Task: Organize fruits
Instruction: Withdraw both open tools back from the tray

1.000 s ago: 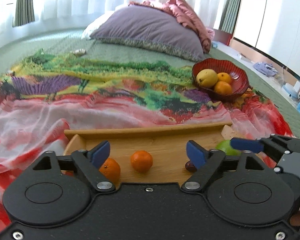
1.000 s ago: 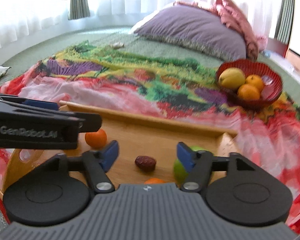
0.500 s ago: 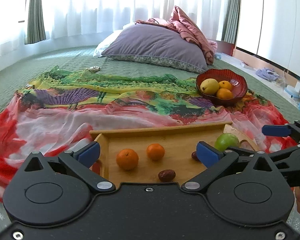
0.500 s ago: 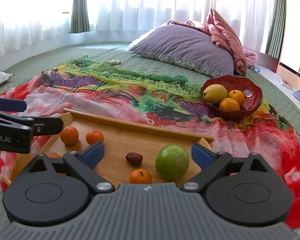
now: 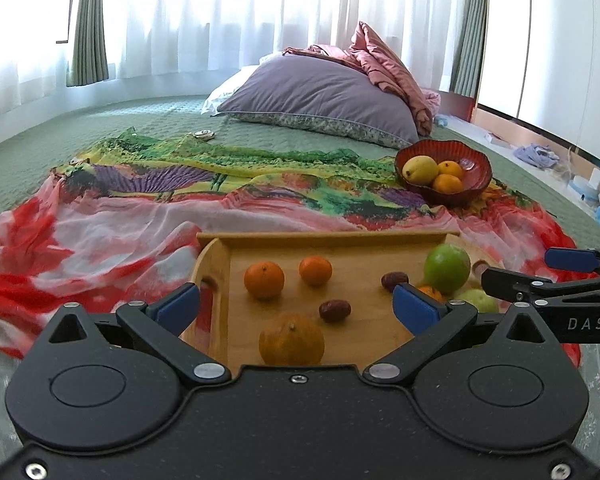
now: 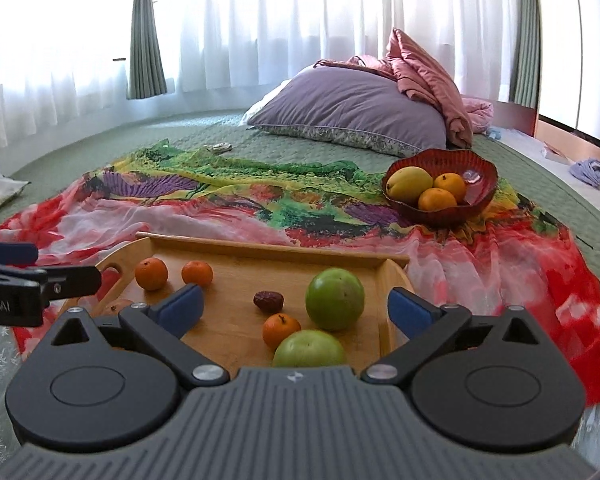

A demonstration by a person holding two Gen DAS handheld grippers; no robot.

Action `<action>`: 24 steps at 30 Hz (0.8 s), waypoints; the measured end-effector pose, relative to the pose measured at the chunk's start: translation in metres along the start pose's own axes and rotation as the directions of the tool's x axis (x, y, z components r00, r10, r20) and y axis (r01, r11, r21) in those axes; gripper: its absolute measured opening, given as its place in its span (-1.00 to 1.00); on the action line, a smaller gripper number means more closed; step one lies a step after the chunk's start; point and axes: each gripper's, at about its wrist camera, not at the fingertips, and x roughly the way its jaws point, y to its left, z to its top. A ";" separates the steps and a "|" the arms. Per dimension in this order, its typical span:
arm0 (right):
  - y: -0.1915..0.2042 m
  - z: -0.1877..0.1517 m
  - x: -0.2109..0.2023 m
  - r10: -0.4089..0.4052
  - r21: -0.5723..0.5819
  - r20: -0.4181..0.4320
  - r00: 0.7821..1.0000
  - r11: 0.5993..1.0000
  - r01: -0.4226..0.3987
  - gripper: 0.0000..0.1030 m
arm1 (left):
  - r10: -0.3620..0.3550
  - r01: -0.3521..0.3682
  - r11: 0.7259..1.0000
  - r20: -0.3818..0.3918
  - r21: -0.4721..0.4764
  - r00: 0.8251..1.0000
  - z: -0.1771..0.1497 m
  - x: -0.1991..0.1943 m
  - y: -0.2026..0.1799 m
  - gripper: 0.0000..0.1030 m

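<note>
A wooden tray (image 5: 364,242) (image 6: 228,340) lies on a colourful scarf on the bed. It holds several small oranges (image 5: 264,280) (image 6: 151,273), two brown dates (image 5: 334,311) (image 6: 268,301) and two green apples (image 6: 335,298) (image 5: 447,268). A larger orange (image 5: 291,339) sits nearest the left camera. Behind and to the right stands a red bowl (image 5: 476,168) (image 6: 482,178) with a yellow mango (image 6: 409,182) and two oranges. My left gripper (image 5: 296,308) hangs open over the tray's near left part, empty. My right gripper (image 6: 294,306) is open over the near right part, empty.
The scarf (image 5: 100,216) spreads wrinkled over a green quilt. A purple pillow (image 5: 324,100) and a pink blanket (image 6: 424,76) lie at the head of the bed. Curtained windows stand behind. Clutter lies on the floor at far right (image 5: 536,154).
Both grippers have pulled back from the tray and their jaws have widened. More of the tray and its fruit shows now; the fruit has not moved.
</note>
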 end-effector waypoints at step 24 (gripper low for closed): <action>0.023 -0.094 -0.041 -0.069 -0.032 0.079 0.995 0.997 0.071 1.00 | 0.077 -0.077 0.997 -0.025 0.023 0.997 -0.094 -0.010 -0.011 0.99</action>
